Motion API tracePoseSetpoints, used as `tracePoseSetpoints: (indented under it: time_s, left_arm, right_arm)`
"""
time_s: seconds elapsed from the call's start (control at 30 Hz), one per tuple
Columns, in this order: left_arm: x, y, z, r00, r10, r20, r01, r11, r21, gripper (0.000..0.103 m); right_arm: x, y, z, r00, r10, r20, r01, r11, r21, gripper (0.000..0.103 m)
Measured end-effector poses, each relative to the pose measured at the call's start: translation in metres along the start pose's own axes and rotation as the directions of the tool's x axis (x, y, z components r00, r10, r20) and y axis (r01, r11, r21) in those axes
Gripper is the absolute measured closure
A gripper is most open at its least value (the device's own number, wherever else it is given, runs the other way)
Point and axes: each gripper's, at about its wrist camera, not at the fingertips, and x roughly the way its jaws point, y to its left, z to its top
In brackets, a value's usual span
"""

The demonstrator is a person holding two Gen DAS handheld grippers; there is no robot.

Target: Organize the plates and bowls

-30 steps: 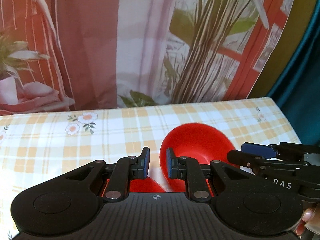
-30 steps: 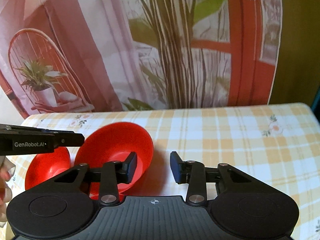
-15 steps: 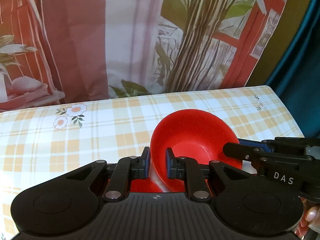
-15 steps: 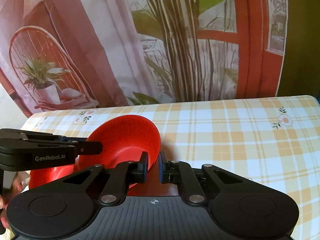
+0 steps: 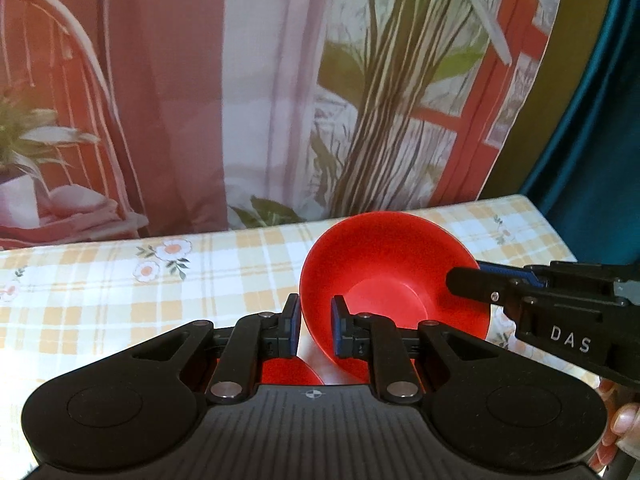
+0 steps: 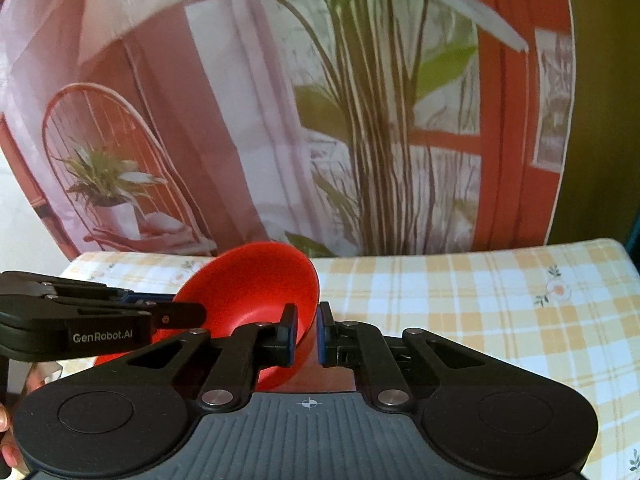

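Red and smooth, the bowl (image 5: 394,280) is lifted above the checked worktop (image 5: 120,292), tilted with its hollow facing the cameras; it looks like thin, stiff plastic, light and probably slippery, so the rim is the sensible place to pinch. Left of the bowl's centre, the left hand-held gripper (image 5: 314,326) is clamped on the near rim. Below the bowl a second red dish (image 5: 288,372) peeks out, mostly hidden. Right of the bowl's centre, the right hand-held gripper (image 6: 306,334) is pinched on the opposite rim wall. The bowl holds nothing.
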Motion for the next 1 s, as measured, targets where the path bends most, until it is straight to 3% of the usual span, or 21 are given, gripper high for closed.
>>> tracePoseSetpoints:
  time_s: [0.47,1.0]
  left_arm:
    - [-0.053,0.005,-0.003,0.997,0.003,0.077,-0.003,1.000,-0.006,0.086]
    - [-0.076,0.043,-0.031,0.997,0.016,0.071,-0.011,0.998,-0.058,0.086]
  right_arm:
    - [-0.029,0.033,0.008,1.000,0.008,0.025,-0.007,0.999,-0.042,0.094]
    - [-0.019,0.078,-0.005,0.999,0.032,-0.022,-0.034,0.996,-0.085,0.094]
